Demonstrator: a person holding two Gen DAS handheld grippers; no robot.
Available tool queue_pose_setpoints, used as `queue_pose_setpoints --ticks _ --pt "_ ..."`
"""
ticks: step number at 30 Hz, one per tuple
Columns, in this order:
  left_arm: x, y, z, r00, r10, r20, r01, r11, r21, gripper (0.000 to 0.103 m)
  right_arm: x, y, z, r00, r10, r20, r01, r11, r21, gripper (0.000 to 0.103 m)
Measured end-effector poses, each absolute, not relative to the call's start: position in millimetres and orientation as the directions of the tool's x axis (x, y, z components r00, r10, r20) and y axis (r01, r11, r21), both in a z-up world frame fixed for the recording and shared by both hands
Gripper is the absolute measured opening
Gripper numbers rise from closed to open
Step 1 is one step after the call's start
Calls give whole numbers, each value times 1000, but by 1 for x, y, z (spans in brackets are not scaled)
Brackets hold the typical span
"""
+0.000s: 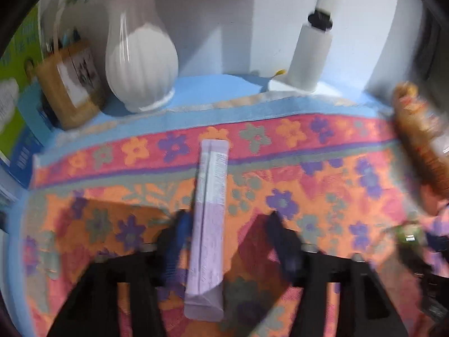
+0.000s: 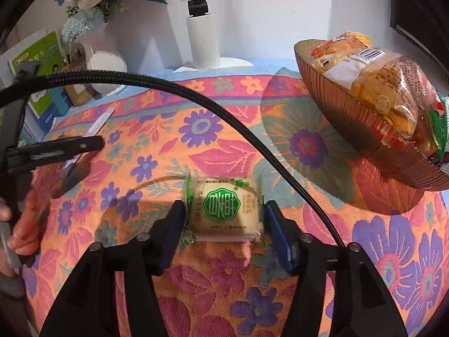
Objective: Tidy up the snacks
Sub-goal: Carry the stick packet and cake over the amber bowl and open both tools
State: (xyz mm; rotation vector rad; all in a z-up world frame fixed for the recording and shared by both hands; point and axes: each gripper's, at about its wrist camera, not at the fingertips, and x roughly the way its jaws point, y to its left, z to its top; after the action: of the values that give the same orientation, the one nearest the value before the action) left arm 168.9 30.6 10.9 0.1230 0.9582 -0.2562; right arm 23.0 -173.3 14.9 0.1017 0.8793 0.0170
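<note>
A long pale purple stick packet (image 1: 209,210) lies on the flowered cloth between the fingers of my left gripper (image 1: 230,224). It sits against the left finger with a wide gap to the right one, so the gripper is open. The same stick (image 2: 99,122) shows at the far left of the right wrist view. A square pastry packet with a green label (image 2: 224,210) lies flat on the cloth between the fingers of my right gripper (image 2: 224,206). Those fingers flank its wrapper edges without squeezing it. A brown ribbed glass bowl (image 2: 350,129) holding bagged snacks stands at the right.
A white vase (image 1: 140,64), a wooden pen holder (image 1: 70,84) and a white cylinder on a stand (image 1: 308,53) line the wall. Books stand at the far left. A black cable (image 2: 224,123) arcs across the table. A person's hand (image 2: 22,224) is at the left edge.
</note>
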Motion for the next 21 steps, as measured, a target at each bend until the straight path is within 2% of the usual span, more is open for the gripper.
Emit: queue_pose_setpoints --ticks 1,3,4,6,11,12,13,14,21 --pt "166 26 13 547 -168 -820 290 957 -3 17 24 -173 15 637 59 -769 27 995 98 59" --pt "160 24 15 522 -213 -826 321 946 -41 17 21 -176 16 642 56 -764 40 993 107 62" --pt "157 22 15 525 -205 -826 319 947 -32 17 18 -179 18 648 55 -759 53 992 117 67" --pt "152 20 16 525 -203 -826 314 949 -33 17 14 -185 21 662 65 -747 70 987 148 70" --pt "139 20 28 539 -281 -794 329 938 -108 17 17 -178 18 635 71 -769 51 990 134 71" --pt "137 19 31 545 -280 -790 333 937 -103 17 19 -173 17 629 59 -775 46 993 113 68" --pt "134 17 32 547 -279 -789 337 936 -97 17 21 -167 17 629 41 -777 41 995 86 53" --pt "132 15 33 548 -277 -789 339 936 -93 17 22 -162 17 630 20 -776 38 998 57 50" --pt "102 -3 64 599 -319 -735 384 919 -86 17 -1 -165 33 680 -19 -733 46 999 17 48"
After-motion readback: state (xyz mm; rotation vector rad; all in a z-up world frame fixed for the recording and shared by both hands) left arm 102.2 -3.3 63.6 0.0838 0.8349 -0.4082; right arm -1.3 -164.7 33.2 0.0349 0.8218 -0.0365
